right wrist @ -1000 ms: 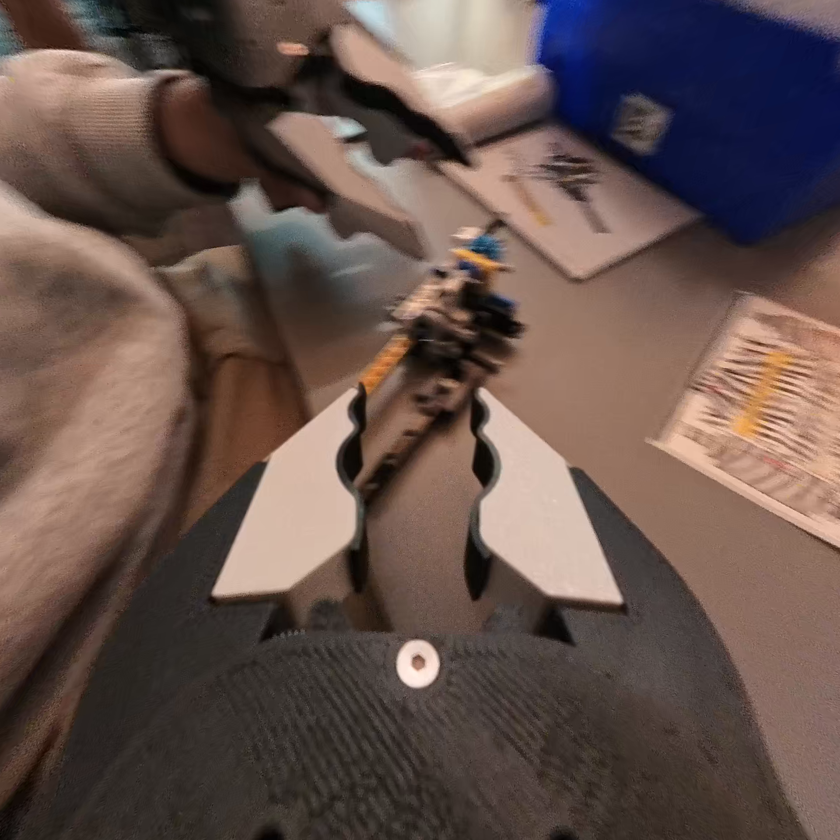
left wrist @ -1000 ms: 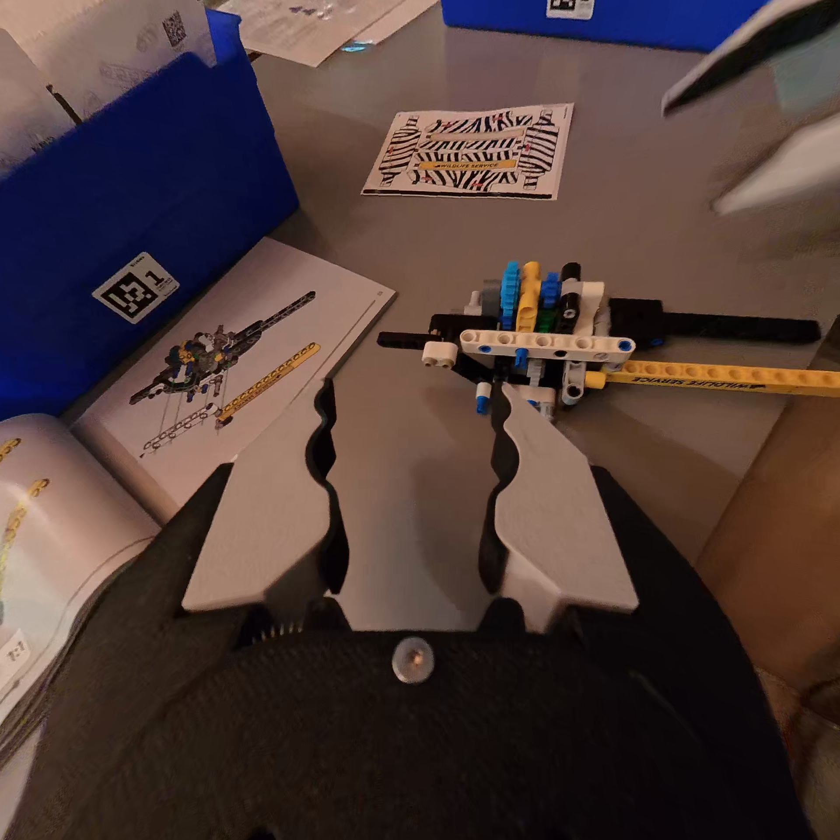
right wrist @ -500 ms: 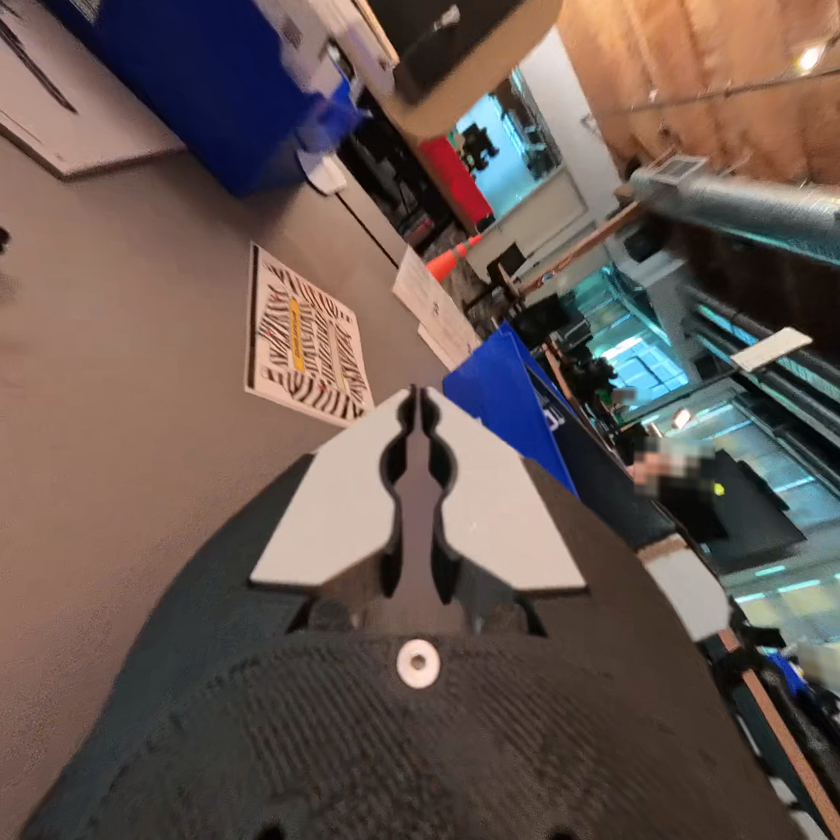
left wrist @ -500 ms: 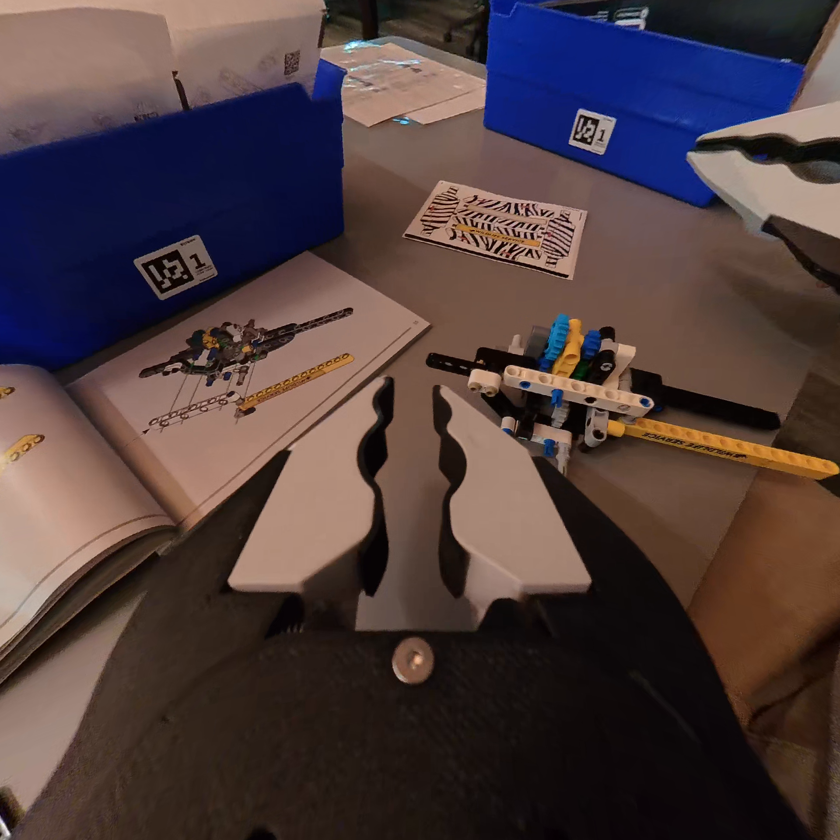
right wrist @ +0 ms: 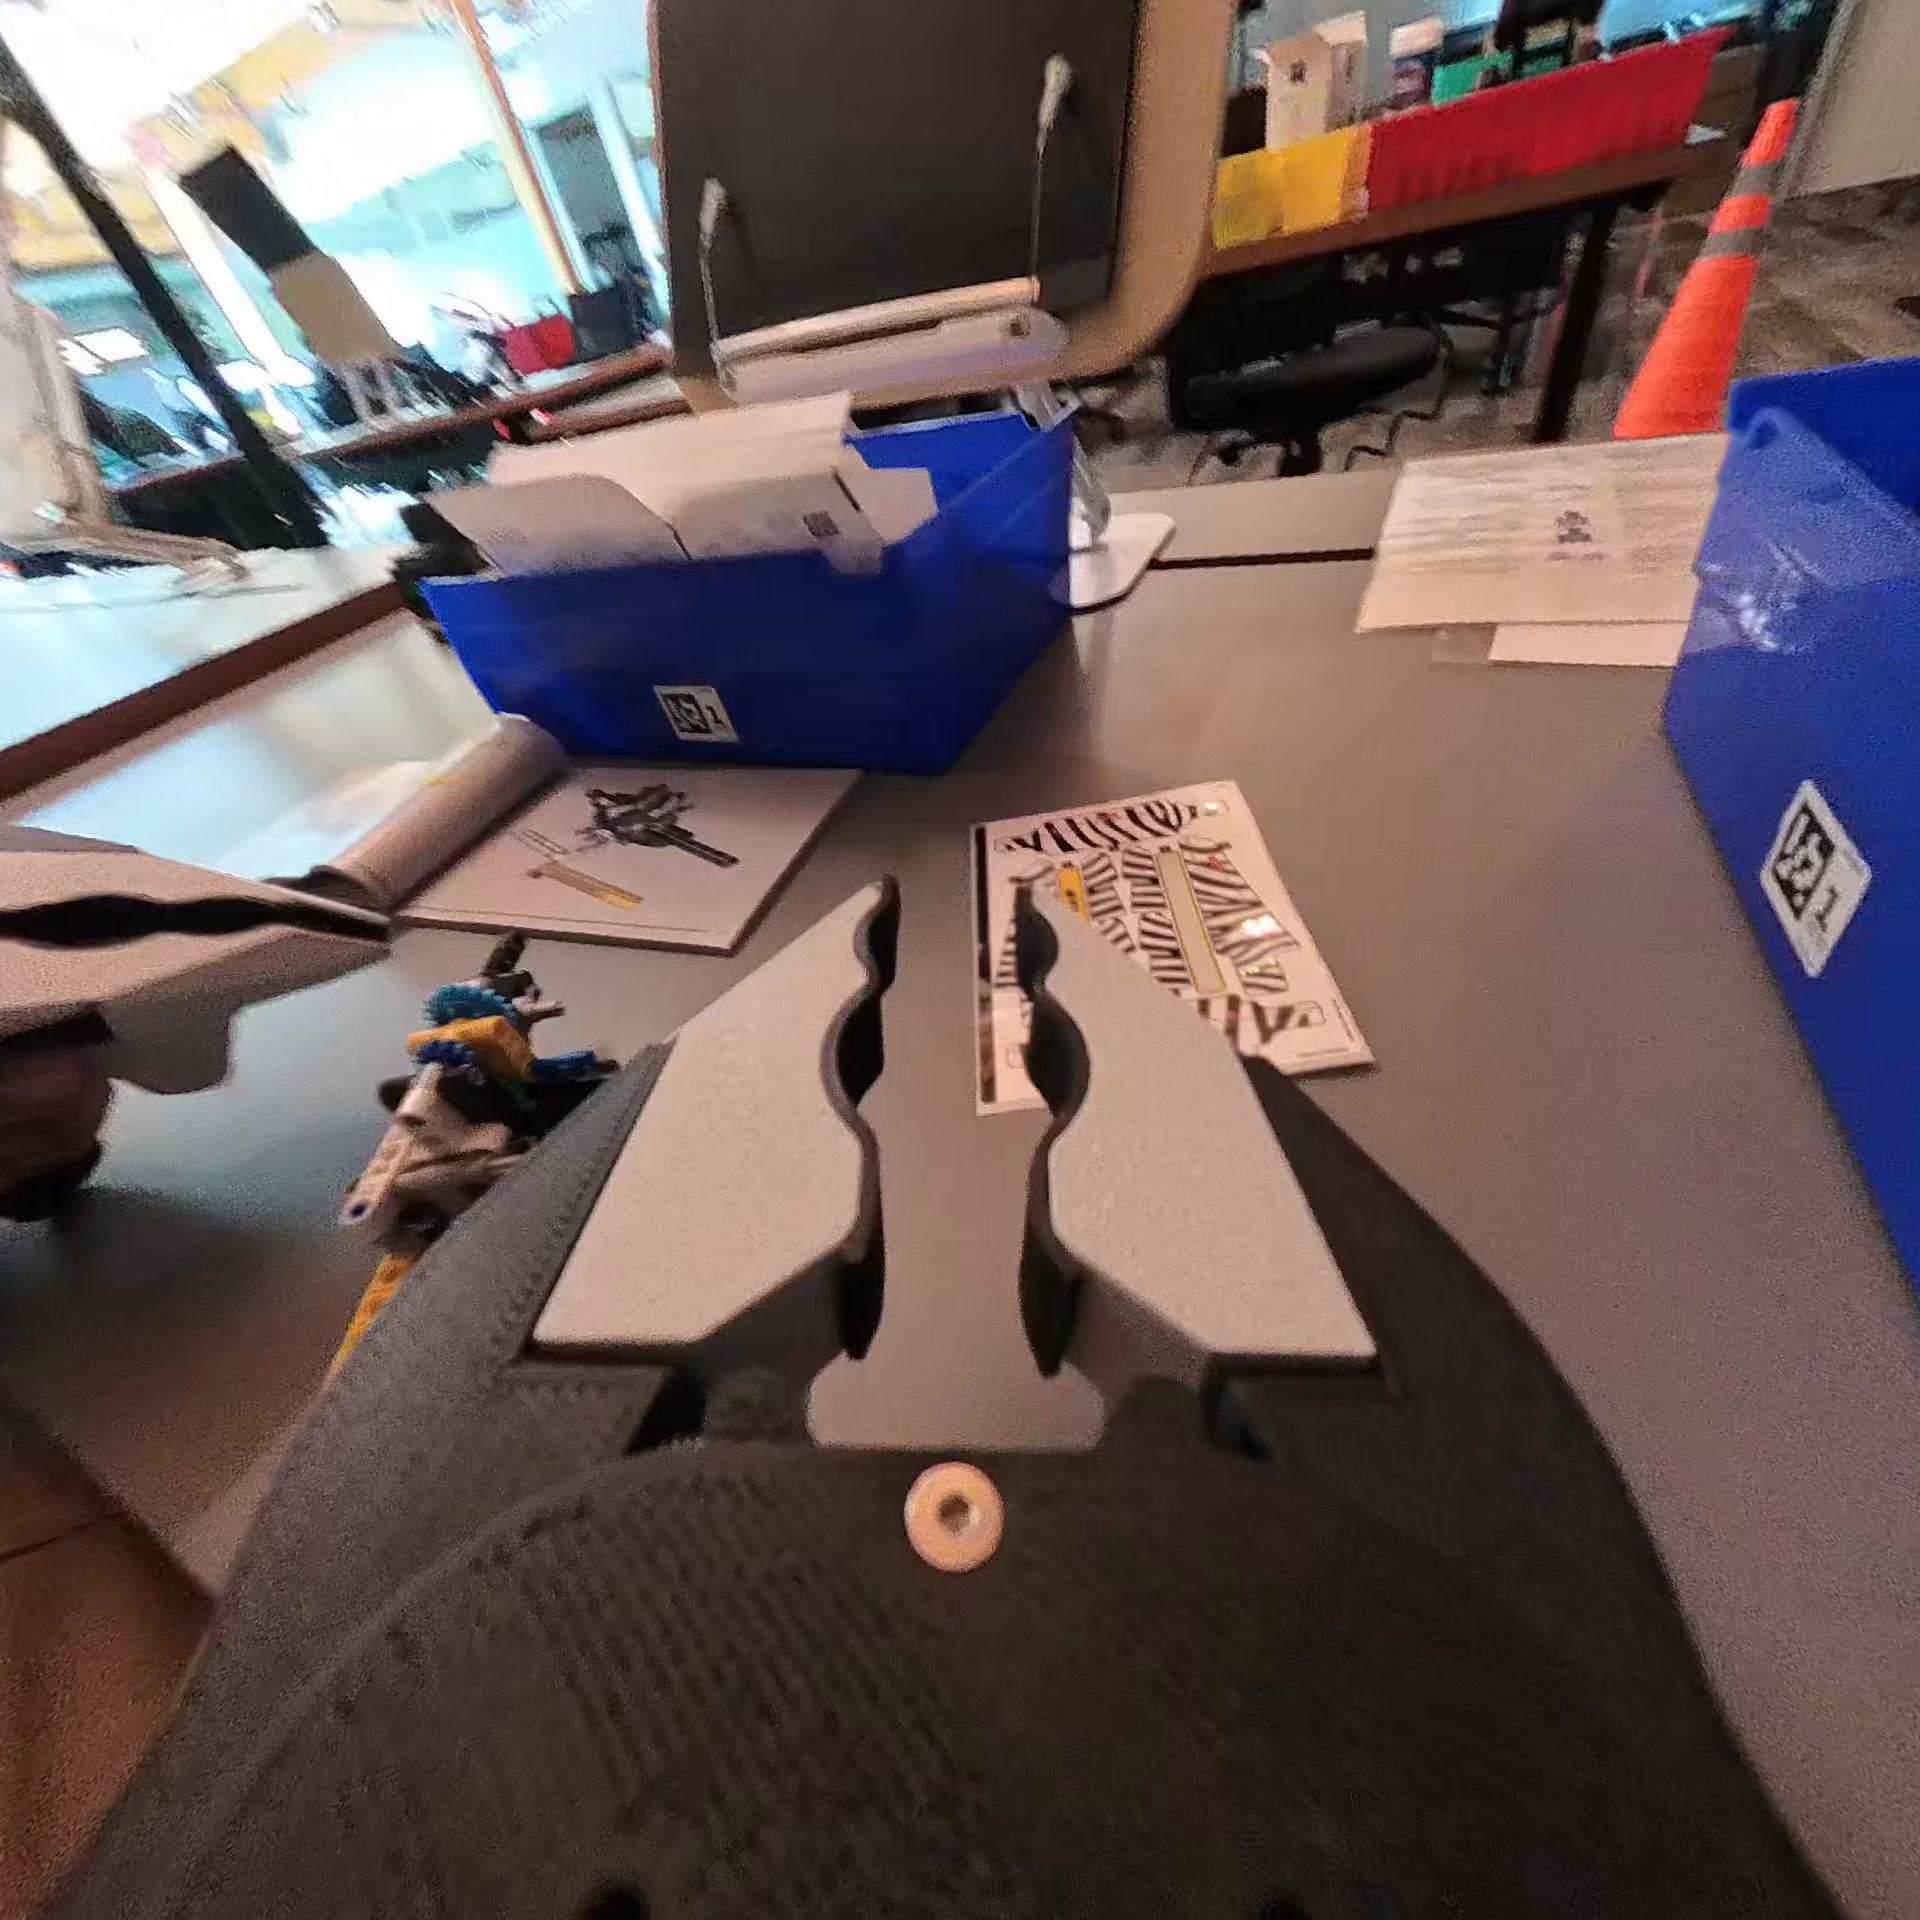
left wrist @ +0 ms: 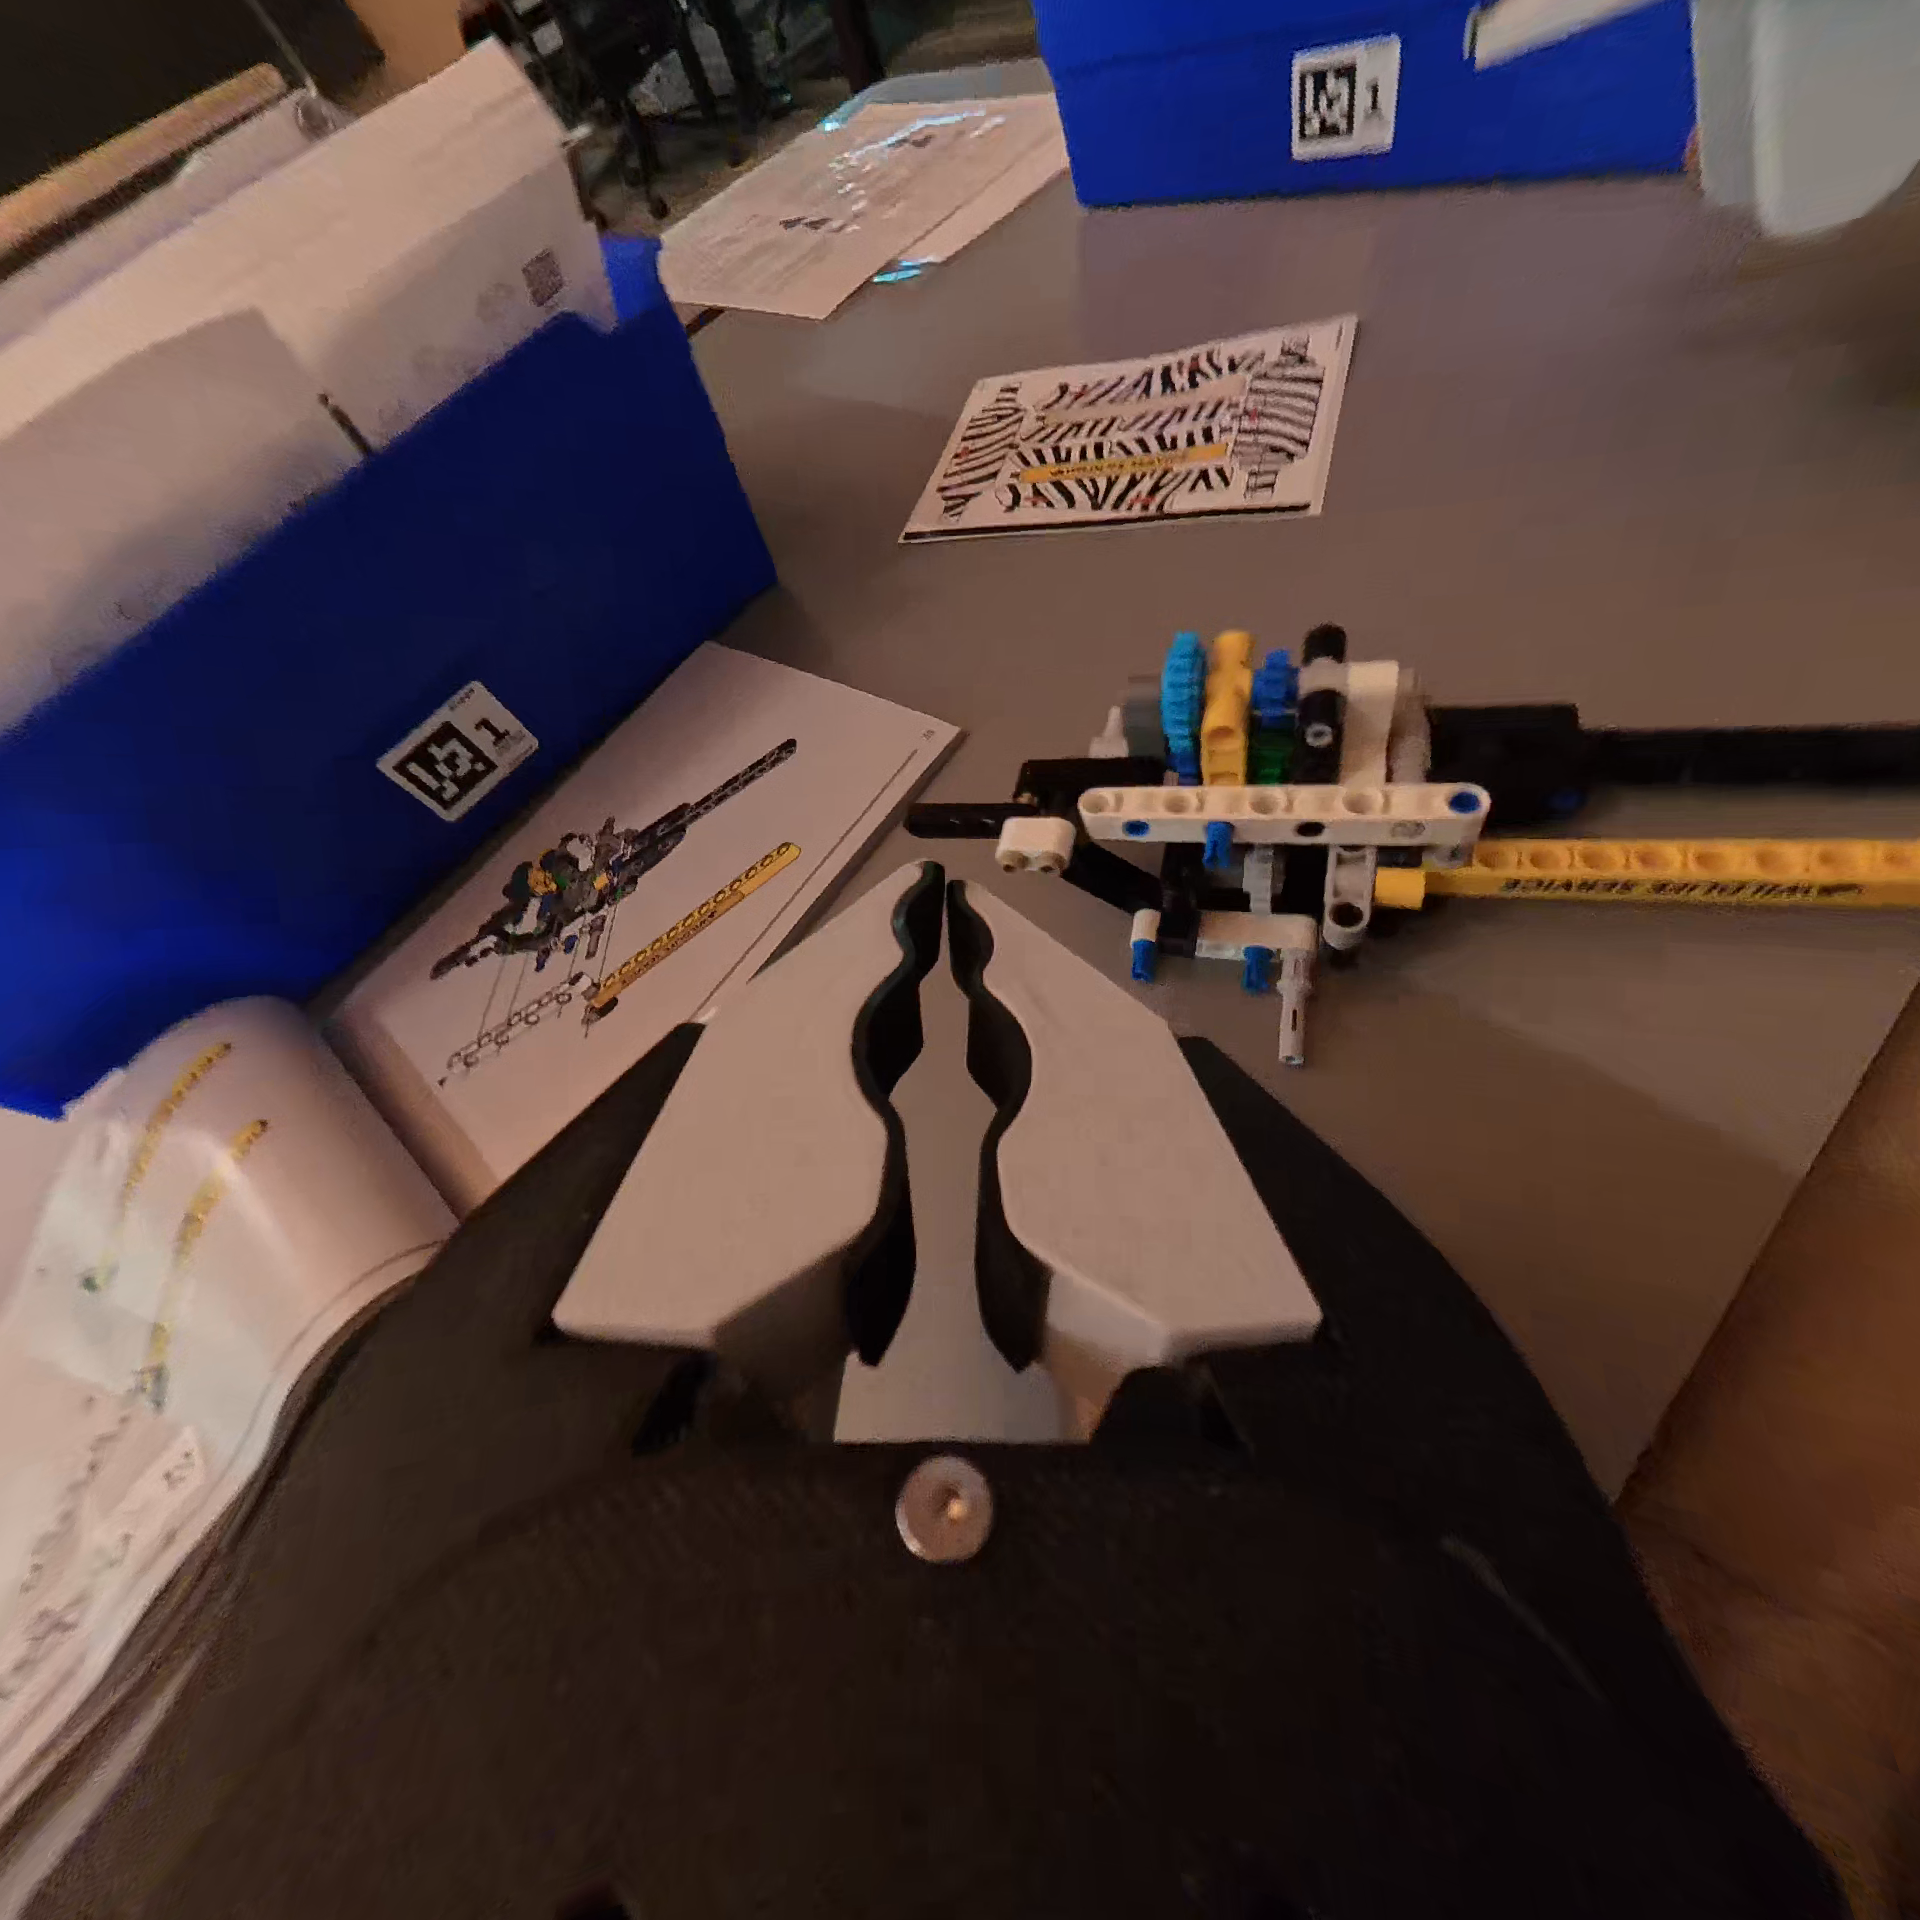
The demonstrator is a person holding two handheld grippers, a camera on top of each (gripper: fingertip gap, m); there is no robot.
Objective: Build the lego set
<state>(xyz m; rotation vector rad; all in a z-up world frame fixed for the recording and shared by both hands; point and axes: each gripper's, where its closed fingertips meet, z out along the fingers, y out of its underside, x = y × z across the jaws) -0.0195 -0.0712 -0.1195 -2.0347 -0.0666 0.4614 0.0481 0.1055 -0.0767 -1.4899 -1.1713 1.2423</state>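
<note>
My left hand-held gripper (left wrist: 943, 891) hangs with its fingers nearly together on nothing, just short of the model (left wrist: 1273, 800), which lies flat on the desk (left wrist: 1558, 416) beside the open manual (left wrist: 665, 862). My right hand-held gripper (right wrist: 956, 914) is slightly apart and empty, aimed past the model at the sticker sheet (right wrist: 1164, 935) (likely choosing the next piece).

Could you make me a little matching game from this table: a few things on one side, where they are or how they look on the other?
Things:
1. sticker sheet
2. lego model
3. instruction booklet
4. left gripper

Descriptions:
A. lying open beside a blue bin
B. shut, holding nothing
C. zebra-striped, flat on the table
D. part-built, with a long yellow beam

Pairs: 1-C, 2-D, 3-A, 4-B
</note>
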